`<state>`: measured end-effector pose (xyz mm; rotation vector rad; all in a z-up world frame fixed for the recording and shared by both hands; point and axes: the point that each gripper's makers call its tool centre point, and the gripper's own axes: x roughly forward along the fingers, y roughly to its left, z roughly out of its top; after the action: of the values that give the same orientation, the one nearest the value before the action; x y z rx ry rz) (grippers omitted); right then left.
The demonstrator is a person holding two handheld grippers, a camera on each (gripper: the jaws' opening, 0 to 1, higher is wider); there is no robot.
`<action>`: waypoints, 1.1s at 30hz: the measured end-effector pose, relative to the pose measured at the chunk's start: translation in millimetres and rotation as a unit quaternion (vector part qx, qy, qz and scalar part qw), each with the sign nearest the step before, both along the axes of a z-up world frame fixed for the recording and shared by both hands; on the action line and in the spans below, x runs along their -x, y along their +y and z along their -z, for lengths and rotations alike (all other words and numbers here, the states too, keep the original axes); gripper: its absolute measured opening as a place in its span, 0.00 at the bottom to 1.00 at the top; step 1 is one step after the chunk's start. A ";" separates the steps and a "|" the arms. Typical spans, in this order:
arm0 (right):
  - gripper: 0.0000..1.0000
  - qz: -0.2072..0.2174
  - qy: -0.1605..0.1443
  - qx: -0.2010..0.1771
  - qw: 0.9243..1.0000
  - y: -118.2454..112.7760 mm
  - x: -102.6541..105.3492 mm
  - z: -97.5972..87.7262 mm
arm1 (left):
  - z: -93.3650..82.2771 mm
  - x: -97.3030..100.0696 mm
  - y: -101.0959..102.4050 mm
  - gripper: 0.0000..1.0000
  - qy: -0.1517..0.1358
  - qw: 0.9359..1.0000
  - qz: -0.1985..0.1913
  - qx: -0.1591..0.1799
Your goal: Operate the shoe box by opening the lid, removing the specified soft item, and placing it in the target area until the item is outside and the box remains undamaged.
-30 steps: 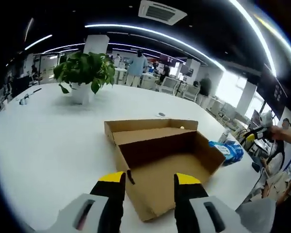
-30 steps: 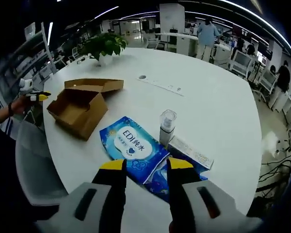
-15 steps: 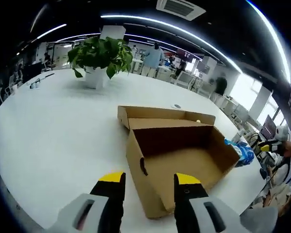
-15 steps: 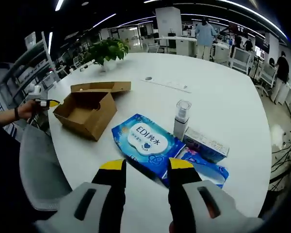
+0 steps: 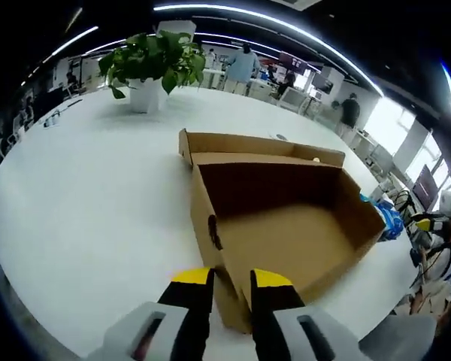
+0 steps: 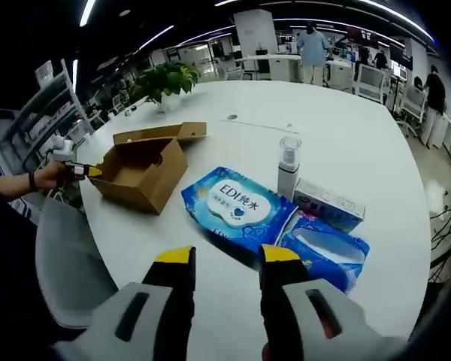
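box (image 5: 286,226) open, empty on table (image 5: 75,195) | left gripper (image 5: 231,280) clenched on box's near wall | right gripper (image 6: 224,257) released, short of wipes (image 6: 239,204), already outside | risk: pinch could crease cardboard

I see a plain tan cardboard shoe box (image 5: 286,226) at the centre of my left gripper view, darker brown in its shaded interior, on a white round table (image 5: 83,188). My left gripper (image 5: 231,282) has black jaws with yellow tips and grey bodies. At upper left, a green leafy plant (image 5: 154,56) sits in a white pot. In my right gripper view, centre, a blue wipes pack (image 6: 239,204) carries a white label with blue lettering; my right gripper (image 6: 225,259) matches in colour.
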<state>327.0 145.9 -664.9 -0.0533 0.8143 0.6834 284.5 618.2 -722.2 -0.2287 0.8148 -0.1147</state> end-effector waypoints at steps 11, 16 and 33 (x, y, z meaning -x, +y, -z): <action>0.30 -0.010 0.008 -0.038 0.999 47.3 -11.9 -2.4 | -1.5 5.5 -2.5 0.19 0.004 1.000 0.028 -0.007; 0.30 -0.020 0.001 -0.046 0.999 75.1 -25.7 -7.6 | -1.5 8.2 -2.8 0.19 0.004 0.999 0.036 -0.005; 0.31 -0.046 -0.013 -0.065 0.997 154.7 -79.1 -14.3 | -0.7 19.3 -6.7 0.19 0.010 0.998 0.057 -0.003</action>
<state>406.1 300.6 -650.6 0.0178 0.7446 0.8188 265.2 611.5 -721.4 -0.1784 0.8473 -0.2170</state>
